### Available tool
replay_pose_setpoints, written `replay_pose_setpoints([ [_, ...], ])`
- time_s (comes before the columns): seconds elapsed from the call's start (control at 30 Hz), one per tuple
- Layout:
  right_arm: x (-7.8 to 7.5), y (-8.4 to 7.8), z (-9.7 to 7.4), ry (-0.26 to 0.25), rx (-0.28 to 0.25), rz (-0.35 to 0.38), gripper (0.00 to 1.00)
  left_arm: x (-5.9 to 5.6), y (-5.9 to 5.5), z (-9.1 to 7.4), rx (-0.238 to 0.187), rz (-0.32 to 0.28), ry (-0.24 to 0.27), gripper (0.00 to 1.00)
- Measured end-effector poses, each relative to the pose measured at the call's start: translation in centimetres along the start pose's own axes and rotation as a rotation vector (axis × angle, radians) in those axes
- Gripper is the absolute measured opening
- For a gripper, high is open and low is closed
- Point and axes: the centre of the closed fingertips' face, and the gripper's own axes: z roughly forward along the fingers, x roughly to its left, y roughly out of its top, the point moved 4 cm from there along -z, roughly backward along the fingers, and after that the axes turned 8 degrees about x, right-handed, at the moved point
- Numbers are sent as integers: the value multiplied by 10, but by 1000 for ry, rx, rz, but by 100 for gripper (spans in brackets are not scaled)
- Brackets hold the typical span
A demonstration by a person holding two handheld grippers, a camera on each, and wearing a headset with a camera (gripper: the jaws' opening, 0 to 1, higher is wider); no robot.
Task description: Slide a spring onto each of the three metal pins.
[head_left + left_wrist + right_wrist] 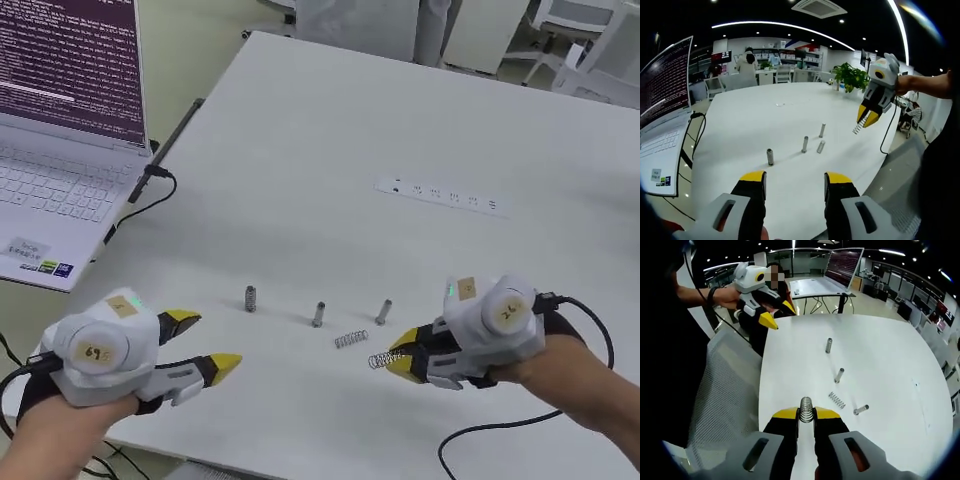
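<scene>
Three short metal pins stand in a row on the white table. The left pin (250, 298) wears a spring; the middle pin (318, 314) and the right pin (383, 311) are bare. A loose spring (351, 339) lies in front of them. My right gripper (398, 355) hovers just right of the loose spring, shut on another spring (806, 409) that sticks out from its tips. My left gripper (207, 340) is open and holds nothing, low and to the left of the pins, near the table's front edge.
An open laptop (60, 120) sits at the far left with a black cable (150, 185) running off its corner. A white power strip (440, 193) lies behind the pins. The table's front edge (300, 455) runs just below both grippers.
</scene>
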Motion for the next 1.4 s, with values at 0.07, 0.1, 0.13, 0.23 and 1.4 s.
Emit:
replay_pose_setpoints([
  [0.07, -4, 1, 1, -1, 4, -2, 8, 3, -1, -1, -2, -5, 5, 42],
  [0.1, -5, 3, 1, -1, 8, -3, 8, 4, -1, -2, -3, -6, 8, 42],
  [0.13, -6, 4, 1, -2, 12, -5, 8, 4, 0, -2, -3, -6, 10, 42],
  [0.23, -11, 5, 2, -4, 26, -14, 8, 6, 0, -4, -6, -13, 16, 43],
  [1.4, -75, 44, 27, -18, 103, -22, 8, 16, 14, -4, -19, 20, 15, 46],
])
